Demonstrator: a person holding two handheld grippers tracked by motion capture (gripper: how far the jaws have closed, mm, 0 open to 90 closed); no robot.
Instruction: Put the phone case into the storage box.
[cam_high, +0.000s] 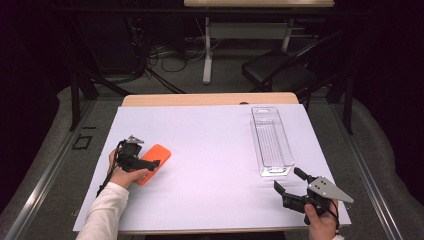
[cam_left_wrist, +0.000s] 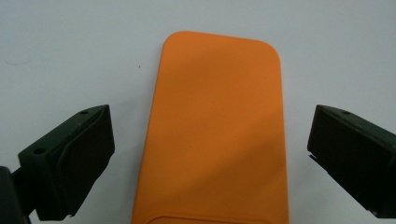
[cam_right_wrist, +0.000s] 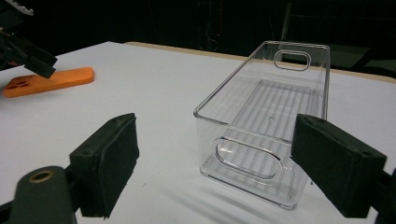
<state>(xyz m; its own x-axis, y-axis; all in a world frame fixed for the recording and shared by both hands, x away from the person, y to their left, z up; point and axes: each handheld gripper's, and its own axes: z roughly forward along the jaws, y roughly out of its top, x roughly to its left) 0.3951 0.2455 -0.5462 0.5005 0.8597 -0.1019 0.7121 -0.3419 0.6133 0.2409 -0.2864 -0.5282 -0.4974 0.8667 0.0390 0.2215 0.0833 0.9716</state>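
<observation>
A flat orange phone case (cam_high: 154, 161) lies on the white table cover at the left. My left gripper (cam_high: 148, 159) hovers over it, open, its two black jaws standing wide on either side of the orange phone case (cam_left_wrist: 215, 130) without touching it. A clear plastic bin (cam_high: 270, 140) stands empty at the right, long side running away from me. My right gripper (cam_high: 288, 181) is open just in front of the bin's near end. In the right gripper view the clear bin (cam_right_wrist: 268, 116) sits between and beyond the spread jaws, and the orange case (cam_right_wrist: 49, 81) lies far left.
The white table cover (cam_high: 210, 150) spans most of the wooden table. Beyond the far edge stand a black chair (cam_high: 280, 70), cables on the floor and another table's legs. Metal rails run along both sides of the table.
</observation>
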